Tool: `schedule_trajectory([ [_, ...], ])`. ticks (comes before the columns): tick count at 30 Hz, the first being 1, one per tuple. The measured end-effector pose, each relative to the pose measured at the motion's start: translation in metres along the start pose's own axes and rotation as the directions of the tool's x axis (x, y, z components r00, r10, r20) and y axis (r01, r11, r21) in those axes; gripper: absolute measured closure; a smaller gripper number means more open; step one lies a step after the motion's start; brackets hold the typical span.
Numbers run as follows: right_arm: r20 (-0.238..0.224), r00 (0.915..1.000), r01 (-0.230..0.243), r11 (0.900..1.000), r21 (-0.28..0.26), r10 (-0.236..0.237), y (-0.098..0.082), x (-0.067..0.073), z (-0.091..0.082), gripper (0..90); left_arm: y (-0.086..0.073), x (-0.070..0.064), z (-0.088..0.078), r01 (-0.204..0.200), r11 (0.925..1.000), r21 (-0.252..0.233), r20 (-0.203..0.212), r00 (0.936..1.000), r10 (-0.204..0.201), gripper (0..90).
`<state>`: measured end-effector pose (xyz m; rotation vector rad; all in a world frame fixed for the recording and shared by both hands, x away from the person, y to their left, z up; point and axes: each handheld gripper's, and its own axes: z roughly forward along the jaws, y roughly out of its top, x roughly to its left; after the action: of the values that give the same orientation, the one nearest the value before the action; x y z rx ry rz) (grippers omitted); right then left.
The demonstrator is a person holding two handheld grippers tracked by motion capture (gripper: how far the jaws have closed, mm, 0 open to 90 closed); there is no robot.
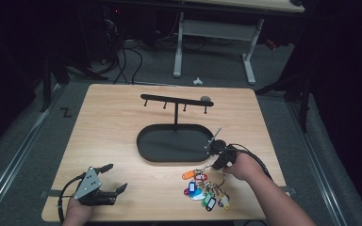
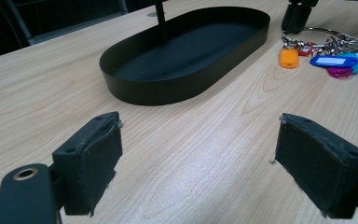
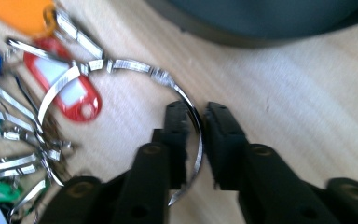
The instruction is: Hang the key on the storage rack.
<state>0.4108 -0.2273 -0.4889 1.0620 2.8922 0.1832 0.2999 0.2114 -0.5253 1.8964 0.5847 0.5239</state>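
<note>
We pinch the key ring (image 3: 186, 100) in our right claw (image 3: 196, 112) to lift the bunch toward the rack (image 1: 175, 100); left claw (image 2: 198, 140) rests wide open, empty, on the desk (image 2: 205, 154).

A large thin silver metal key ring (image 3: 121, 65) lies flat on the light wooden table, just beside the black oval tray. Strung on it, plastic key tags in orange (image 1: 188, 174), red (image 3: 72, 91), blue, green and purple fan out in a loose cluster.

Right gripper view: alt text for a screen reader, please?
The right gripper has its black fingers closed on a large metal key ring lying on the wooden table. Red and orange key tags hang off it at left; a black tray edges the top.
</note>
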Motion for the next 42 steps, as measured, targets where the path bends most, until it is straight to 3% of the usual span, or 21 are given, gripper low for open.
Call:
schedule_trajectory([
  [8,-0.026,0.9988,-0.042,0.999,0.023,0.043,-0.016,0.009,-0.003,85.7,0.000,0.000,0.000,-0.002,1.0000,0.001,-0.002,1.0000,0.002,15.0],
  [16,-0.016,0.9978,0.065,0.997,0.042,-0.065,-0.007,0.015,-0.002,65.4,0.000,-0.001,0.000,-0.003,1.0000,0.003,-0.003,1.0000,0.003,15.0],
  [18,-0.013,0.9985,0.055,0.997,0.061,-0.054,-0.003,0.015,-0.001,66.7,0.000,0.000,0.001,0.000,1.0000,0.001,-0.004,1.0000,0.000,15.0],
  [22,-0.005,0.9968,0.080,0.992,0.098,-0.080,0.003,0.018,-0.001,70.9,0.000,0.000,0.000,0.002,1.0000,0.002,0.000,1.0000,-0.002,15.0],
  [34,-0.044,0.9922,0.122,0.981,0.154,-0.117,0.011,0.018,0.001,86.4,0.000,0.000,0.000,0.004,1.0000,0.001,0.002,1.0000,-0.004,15.0],
  [40,-0.030,0.9914,0.130,0.982,0.133,-0.128,0.009,0.020,0.001,86.9,0.000,0.000,0.000,0.003,1.0000,0.001,0.002,1.0000,-0.003,15.0],
  [42,-0.062,0.9927,0.110,0.986,0.125,-0.103,0.007,0.018,0.000,87.0,0.000,0.000,0.000,0.001,1.0000,0.000,0.002,1.0000,-0.001,15.0],
])
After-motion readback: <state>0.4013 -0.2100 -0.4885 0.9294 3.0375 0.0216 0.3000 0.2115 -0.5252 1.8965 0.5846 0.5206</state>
